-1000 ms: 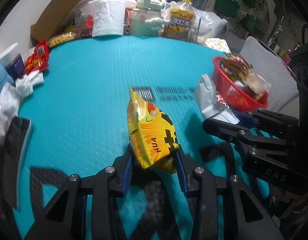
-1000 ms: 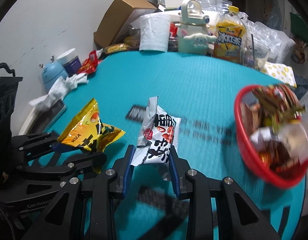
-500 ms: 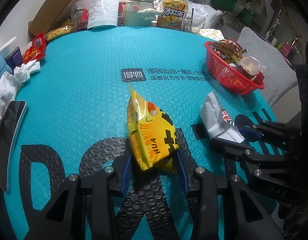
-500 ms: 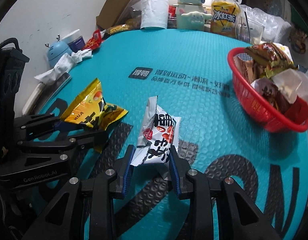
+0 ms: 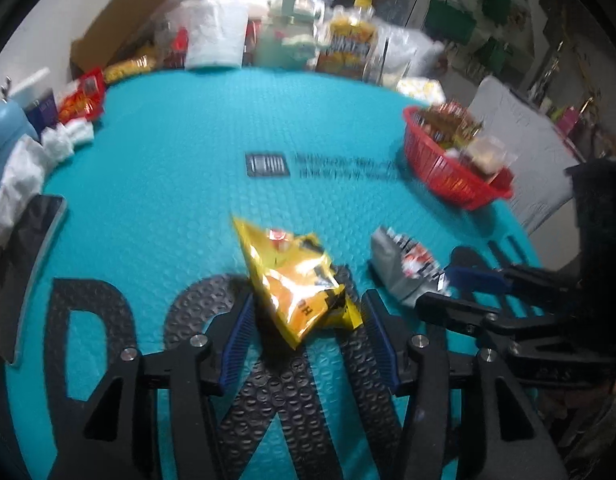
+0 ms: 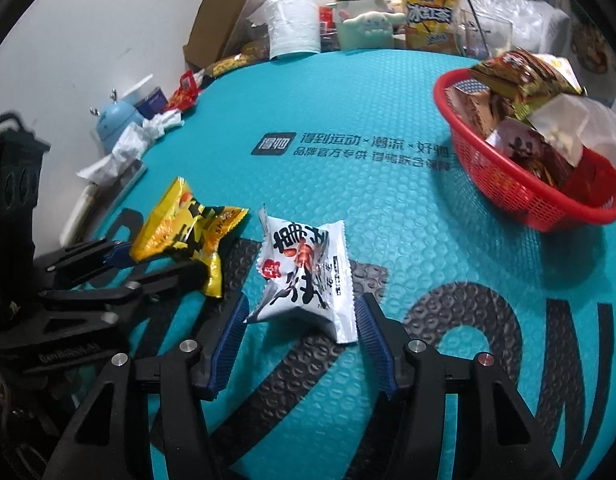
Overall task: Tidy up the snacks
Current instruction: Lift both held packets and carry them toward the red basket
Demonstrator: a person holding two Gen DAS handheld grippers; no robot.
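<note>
A yellow snack packet [image 5: 296, 284] lies on the teal mat between the spread fingers of my left gripper [image 5: 308, 328], which is open. It also shows in the right wrist view [image 6: 184, 228]. A white snack packet [image 6: 308, 276] lies flat between the spread fingers of my right gripper [image 6: 300, 328], also open. The white packet shows in the left wrist view [image 5: 404, 268] beside the right gripper's fingers [image 5: 468, 276]. A red basket [image 6: 520, 192] full of snacks stands at the right.
The teal mat [image 6: 368, 112] covers the table. At the back stand a cardboard box [image 6: 224, 20], a tissue roll [image 6: 296, 28], a mint jug [image 6: 364, 20] and a yellow drink bottle [image 6: 428, 12]. Tissues [image 5: 32, 160] and a dark tray [image 5: 28, 240] lie at the left.
Both grippers have opened and let go of their packets, which now lie flat on the mat. Both grippers lowered toward the near part of the mat.
</note>
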